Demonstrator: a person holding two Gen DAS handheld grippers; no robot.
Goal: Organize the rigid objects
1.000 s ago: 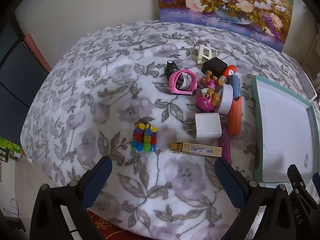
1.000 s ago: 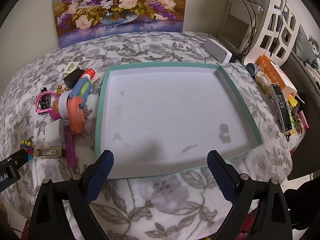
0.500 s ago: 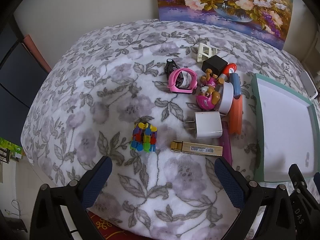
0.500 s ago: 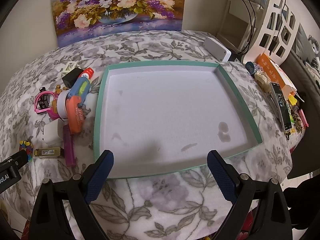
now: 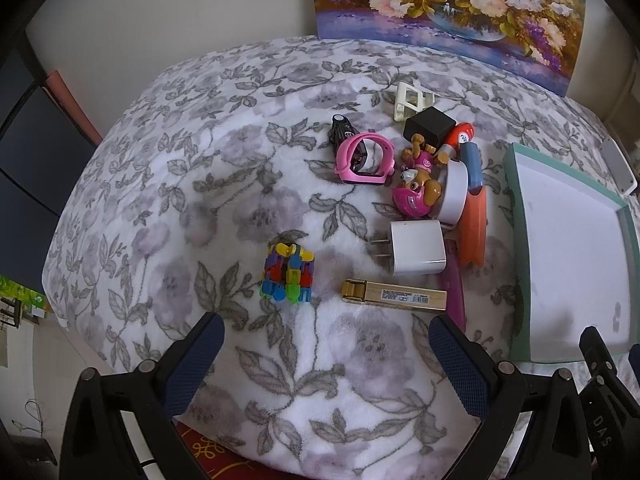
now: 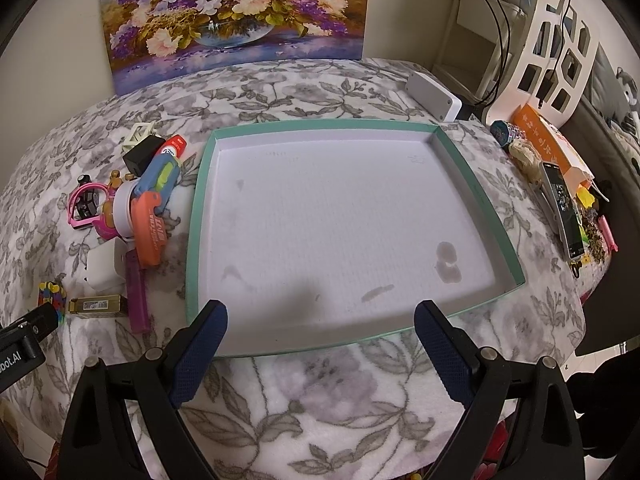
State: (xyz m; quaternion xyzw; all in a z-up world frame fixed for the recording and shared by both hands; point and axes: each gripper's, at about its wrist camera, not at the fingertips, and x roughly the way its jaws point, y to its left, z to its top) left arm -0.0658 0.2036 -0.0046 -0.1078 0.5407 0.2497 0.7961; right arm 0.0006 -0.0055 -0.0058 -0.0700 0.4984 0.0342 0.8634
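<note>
Shifted slightly since earlier frame: left view only, clutter unmoved. Left gripper [image 5: 324, 354] spread wide, empty, above near edge of floral blanket-covered table [image 5: 192, 184]. Right gripper [image 6: 320, 344] likewise spread, empty, over near rim of shallow teal-rimmed white tray [image 6: 196, 232]. Tray bare. Outstanding: multicoloured block cube [image 5: 288, 273], white plug adapter [image 5: 416, 253], gold rectangular lighter [image 5: 394, 296], all left of tray.

Soft, even indoor light, faint shadows, sharp centres, strong fisheye bending and dark vignetted corners.
</note>
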